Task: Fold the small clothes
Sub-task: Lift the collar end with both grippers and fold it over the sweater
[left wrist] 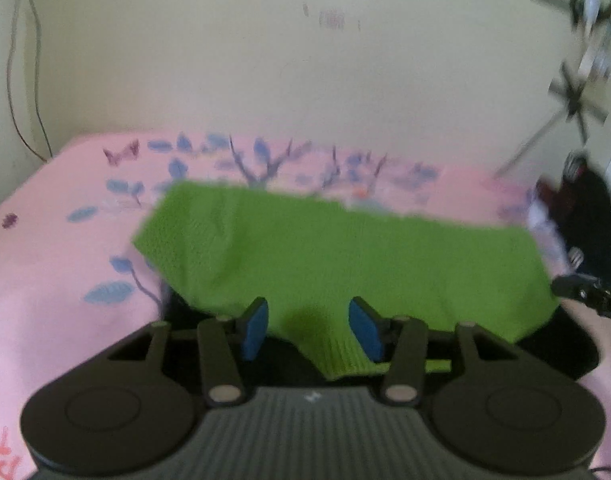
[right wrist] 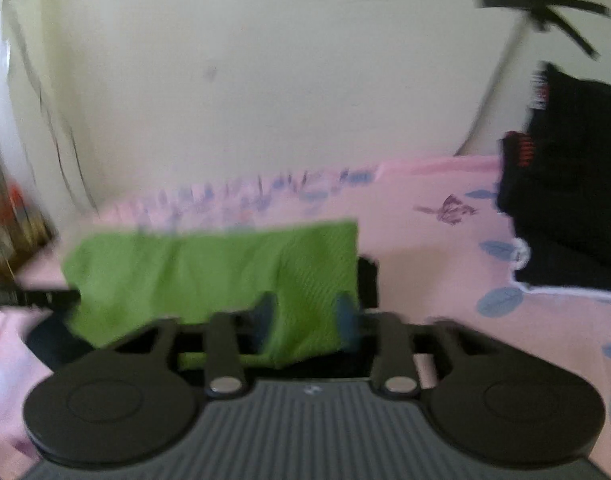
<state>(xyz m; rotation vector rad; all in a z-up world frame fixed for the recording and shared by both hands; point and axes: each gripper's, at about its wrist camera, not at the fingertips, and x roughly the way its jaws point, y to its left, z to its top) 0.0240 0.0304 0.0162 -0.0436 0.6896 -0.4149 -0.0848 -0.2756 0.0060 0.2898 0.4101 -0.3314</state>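
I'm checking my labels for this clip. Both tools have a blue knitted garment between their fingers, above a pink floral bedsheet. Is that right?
Not quite: the colour is wrong. The knitted garment is green, not blue; only the finger pads are blue. Both wrist views show it between the fingers of the left tool and the right tool, above the pink floral bedsheet.

Green cloth (left wrist: 345, 256): knitted, matt, ribbed weave at the hem. Bedsheet (left wrist: 45, 264): soft matt pink cloth, printed blue leaves. Left gripper (left wrist: 309, 330): matt black plastic, blue rubbery pads (left wrist: 255, 330), dull metal pivot pins, ribbed grey body. Right gripper (right wrist: 305, 322): same finish. Black garment (right wrist: 573, 184): matt cloth. Wall (left wrist: 265, 60): smooth, matt paint.
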